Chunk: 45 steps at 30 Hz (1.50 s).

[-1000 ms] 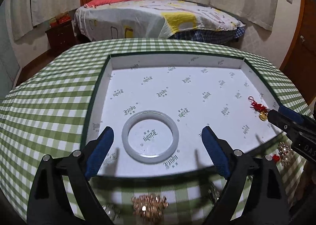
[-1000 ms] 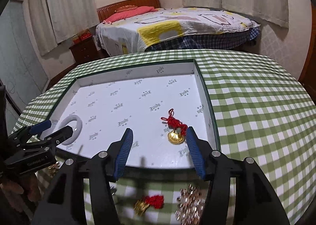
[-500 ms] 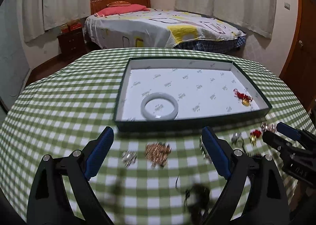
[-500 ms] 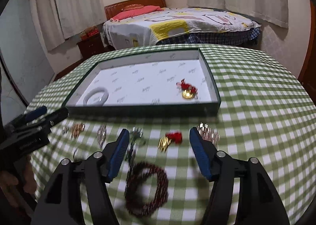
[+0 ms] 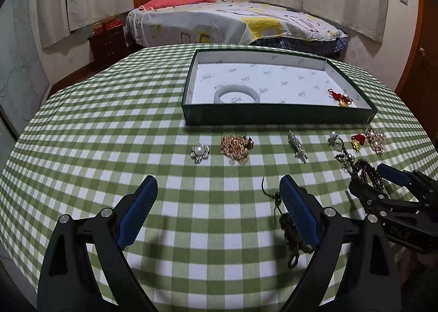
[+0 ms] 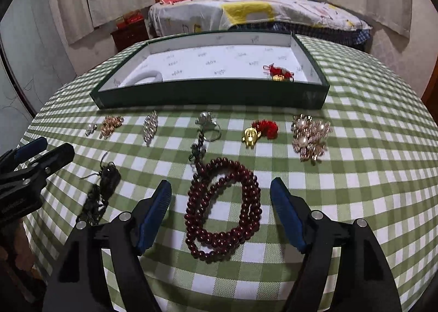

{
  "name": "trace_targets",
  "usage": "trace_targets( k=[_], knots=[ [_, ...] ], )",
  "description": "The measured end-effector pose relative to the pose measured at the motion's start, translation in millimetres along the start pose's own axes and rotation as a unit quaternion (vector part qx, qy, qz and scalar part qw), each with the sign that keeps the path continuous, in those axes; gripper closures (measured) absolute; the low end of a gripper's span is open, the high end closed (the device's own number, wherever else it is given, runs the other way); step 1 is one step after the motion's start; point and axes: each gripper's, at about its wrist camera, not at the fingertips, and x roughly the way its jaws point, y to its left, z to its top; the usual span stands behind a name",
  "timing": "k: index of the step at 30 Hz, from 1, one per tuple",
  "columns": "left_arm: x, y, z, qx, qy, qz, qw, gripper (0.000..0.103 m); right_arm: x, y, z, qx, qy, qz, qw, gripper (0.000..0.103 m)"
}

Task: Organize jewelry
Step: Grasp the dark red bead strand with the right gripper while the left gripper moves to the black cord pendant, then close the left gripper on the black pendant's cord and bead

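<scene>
Dark red bead necklace (image 6: 223, 209) on checked cloth between right tongs (image 6: 220, 212), spread, just widening, left tongs (image 5: 217, 209) spread, empty

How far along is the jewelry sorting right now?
Early. Done: only the white bangle and one red-and-gold charm lie in the green tray. In hand: nothing; the left gripper is open, the right gripper has just been opening around the dark red bead necklace. Left: brooches, ring, second charm and dark tassel on the tablecloth.
</scene>
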Motion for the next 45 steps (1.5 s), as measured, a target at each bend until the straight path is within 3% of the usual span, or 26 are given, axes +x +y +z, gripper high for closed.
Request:
trace_targets(
  k=[3,5,10,13,22,25,30,38,45],
  knots=[
    [-1.0,-2.2,-1.2,0.001,0.002,0.001,1.0,0.015,-1.6,1.0,-2.0,-0.005,0.004,-0.001,1.0,0.032],
    [-1.6,-5.1,-2.1,0.003,0.003,0.001,1.0,0.015,-3.4,1.4,-4.5,-0.014,0.002,-0.015,1.0,0.039],
    [-1.3,-12.9,-5.0,0.014,0.007,-0.001,0.9999,0.015,-10.8,-9.9,-10.2,-0.014,-0.003,-0.021,1.0,0.069],
    [-1.2,-19.3,-6.8,0.019,0.012,-0.007,0.9997,0.015,-15.7,-19.2,-14.0,-0.004,-0.004,-0.014,1.0,0.081],
    [0.6,-41.1,-16.0,0.041,0.025,-0.031,0.9984,0.016,-29.5,-34.5,-20.5,0.016,-0.011,-0.017,1.0,0.086],
    [6.5,-42.6,-18.7,0.04,0.038,-0.038,0.9977,0.027,-30.9,-38.2,-21.8,0.022,-0.013,-0.016,1.0,0.086],
    [17.8,-41.5,-18.8,0.022,0.057,-0.048,0.997,0.029,-30.2,-39.1,-21.7,0.024,-0.014,-0.012,1.0,0.086],
    [22.5,-46.1,-17.1,0.041,0.052,-0.045,0.9968,0.055,-29.6,-38.0,-21.4,0.023,-0.013,-0.013,1.0,0.086],
    [25.5,-43.6,-12.0,0.033,0.055,-0.058,0.9963,0.055,-29.1,-37.5,-21.6,0.02,-0.013,-0.014,1.0,0.086]
  ],
)
